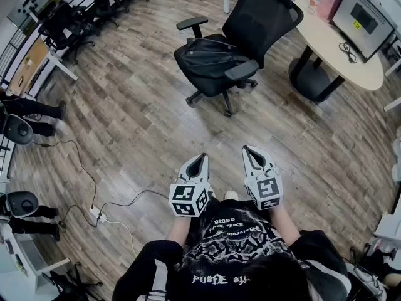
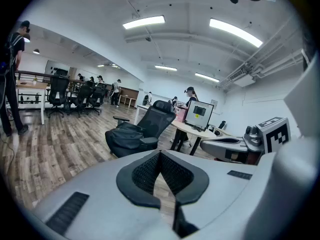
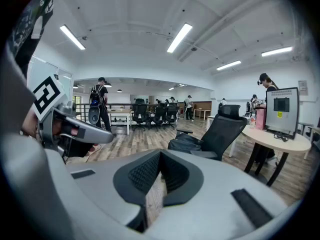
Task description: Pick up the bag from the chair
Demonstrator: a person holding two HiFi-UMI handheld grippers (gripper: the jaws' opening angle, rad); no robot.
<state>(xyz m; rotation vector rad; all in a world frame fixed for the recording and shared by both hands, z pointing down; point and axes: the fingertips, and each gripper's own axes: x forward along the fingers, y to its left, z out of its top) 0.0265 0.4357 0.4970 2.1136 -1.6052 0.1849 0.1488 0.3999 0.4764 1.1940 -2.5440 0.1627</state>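
Task not begun. Black bag (image 1: 205, 56) lies slumped on the seat of the office chair (image 1: 266, 8), well apart from both tools across open plank floor (image 1: 138, 124). Left gripper (image 1: 201, 157) and right gripper (image 1: 247, 148) are held side by side close to the person's chest, each with jaws together and nothing between them. Left to do, by my reckoning: approach, open, grasp, lift. Only the head view gives the layout from above: the floor gap, round table (image 1: 326, 46) just beside the chair, power strip (image 1: 97, 215) at left. Only the gripper views show the room at level: ceiling lights (image 2: 144, 21), distant desks, a standing person (image 3: 100, 104), and the bag's side profile by the armrest.
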